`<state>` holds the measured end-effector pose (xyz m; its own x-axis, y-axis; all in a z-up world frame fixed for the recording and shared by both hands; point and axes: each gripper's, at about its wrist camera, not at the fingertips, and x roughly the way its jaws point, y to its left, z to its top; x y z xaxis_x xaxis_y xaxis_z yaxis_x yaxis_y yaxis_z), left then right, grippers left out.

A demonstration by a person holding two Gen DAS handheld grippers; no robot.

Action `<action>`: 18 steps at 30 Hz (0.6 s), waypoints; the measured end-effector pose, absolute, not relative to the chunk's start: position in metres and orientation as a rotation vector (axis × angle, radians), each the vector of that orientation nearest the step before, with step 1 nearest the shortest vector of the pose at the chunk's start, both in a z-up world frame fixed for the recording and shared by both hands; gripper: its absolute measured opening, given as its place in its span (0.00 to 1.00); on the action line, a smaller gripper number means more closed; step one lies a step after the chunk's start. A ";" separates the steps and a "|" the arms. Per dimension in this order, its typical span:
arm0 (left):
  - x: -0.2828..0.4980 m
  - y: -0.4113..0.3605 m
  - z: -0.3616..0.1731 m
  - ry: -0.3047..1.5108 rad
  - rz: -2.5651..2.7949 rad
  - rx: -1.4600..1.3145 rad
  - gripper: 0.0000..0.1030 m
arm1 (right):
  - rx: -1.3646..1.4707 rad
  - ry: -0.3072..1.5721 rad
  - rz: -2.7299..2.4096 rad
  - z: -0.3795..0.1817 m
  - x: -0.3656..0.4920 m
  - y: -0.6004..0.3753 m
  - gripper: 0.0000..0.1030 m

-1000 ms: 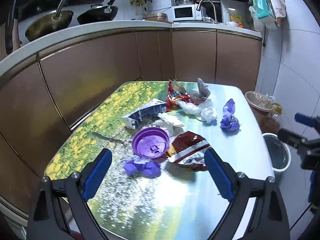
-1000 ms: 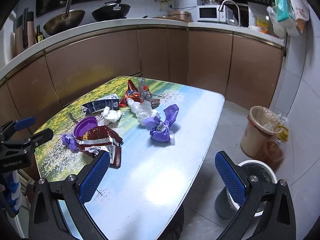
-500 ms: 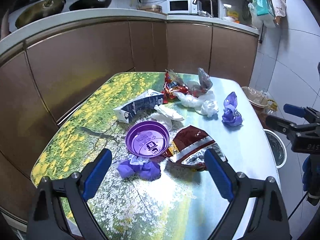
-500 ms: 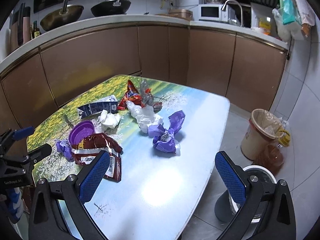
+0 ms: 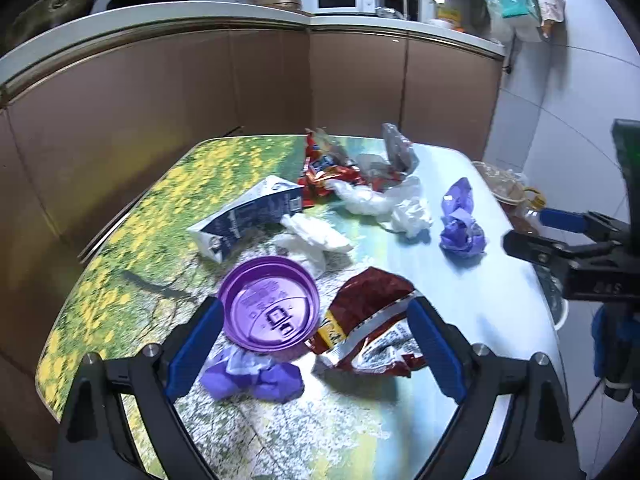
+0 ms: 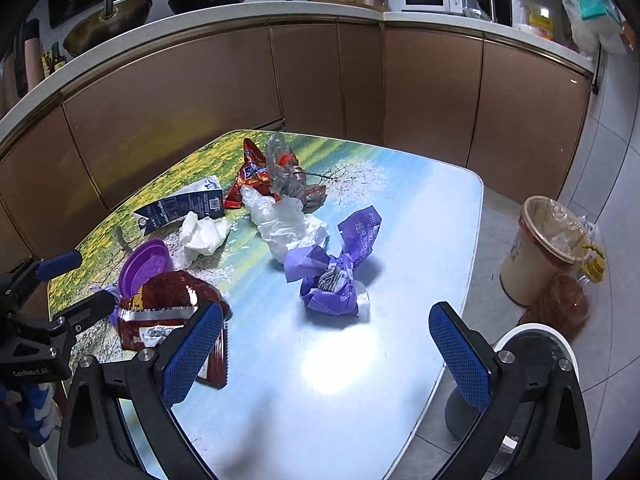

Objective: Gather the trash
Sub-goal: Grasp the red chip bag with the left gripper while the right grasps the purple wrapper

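the left gripper (image 5: 312,344) has come lower over the purple lid (image 5: 270,314) and red wrapper (image 5: 370,320), jaws wide apart; the right gripper (image 6: 326,352) is also spread and empty, so nothing is collected yet.

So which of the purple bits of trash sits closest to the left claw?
The round purple lid, right by the left claw. A crumpled purple wrapper lies partly under it; the other purple wrapper lies apart, farther across the table toward the right claw.

Left tool (image 5: 314,346) has closed in on purple lid (image 5: 270,315).
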<state>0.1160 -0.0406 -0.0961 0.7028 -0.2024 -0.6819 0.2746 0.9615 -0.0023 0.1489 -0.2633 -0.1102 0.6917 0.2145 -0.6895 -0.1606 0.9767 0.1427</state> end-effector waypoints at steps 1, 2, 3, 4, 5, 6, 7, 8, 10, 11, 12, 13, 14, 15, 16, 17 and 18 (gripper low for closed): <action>0.118 -0.040 -0.096 0.747 -0.289 0.098 0.89 | 0.074 0.781 0.212 -0.111 0.151 -0.264 0.95; 0.119 -0.039 -0.096 0.749 -0.313 0.093 0.89 | 0.076 0.785 0.218 -0.112 0.156 -0.264 0.94; 0.122 -0.038 -0.097 0.757 -0.348 0.084 0.87 | 0.077 0.788 0.222 -0.114 0.159 -0.264 0.92; 0.125 -0.038 -0.098 0.766 -0.371 0.077 0.83 | 0.077 0.790 0.227 -0.115 0.162 -0.264 0.92; 0.129 -0.038 -0.099 0.777 -0.391 0.072 0.80 | 0.079 0.793 0.233 -0.117 0.166 -0.263 0.90; 0.134 -0.039 -0.101 0.792 -0.418 0.073 0.74 | 0.081 0.796 0.239 -0.119 0.171 -0.263 0.89; 0.138 -0.041 -0.102 0.801 -0.436 0.075 0.73 | 0.085 0.799 0.244 -0.121 0.174 -0.263 0.88; 0.143 -0.042 -0.103 0.810 -0.456 0.078 0.72 | 0.090 0.804 0.250 -0.123 0.179 -0.262 0.88; 0.149 -0.048 -0.104 0.816 -0.489 0.092 0.69 | 0.101 0.812 0.258 -0.127 0.187 -0.262 0.86; 0.152 -0.051 -0.104 0.816 -0.506 0.104 0.68 | 0.106 0.819 0.262 -0.130 0.191 -0.262 0.86; 0.154 -0.056 -0.104 0.816 -0.523 0.123 0.65 | 0.112 0.824 0.267 -0.132 0.195 -0.262 0.84; 0.156 -0.060 -0.105 0.819 -0.543 0.141 0.63 | 0.119 0.830 0.271 -0.134 0.197 -0.262 0.82; 0.158 -0.064 -0.106 0.825 -0.559 0.155 0.62 | 0.126 0.839 0.275 -0.136 0.201 -0.262 0.81; 0.162 -0.069 -0.109 0.840 -0.577 0.171 0.59 | 0.132 0.845 0.276 -0.138 0.203 -0.262 0.79; 0.164 -0.072 -0.112 0.852 -0.583 0.183 0.57 | 0.140 0.853 0.279 -0.141 0.206 -0.262 0.77; 0.166 -0.077 -0.116 0.867 -0.588 0.200 0.56 | 0.148 0.861 0.284 -0.143 0.208 -0.263 0.75; 0.166 -0.079 -0.119 0.879 -0.594 0.210 0.53 | 0.155 0.869 0.288 -0.145 0.210 -0.263 0.72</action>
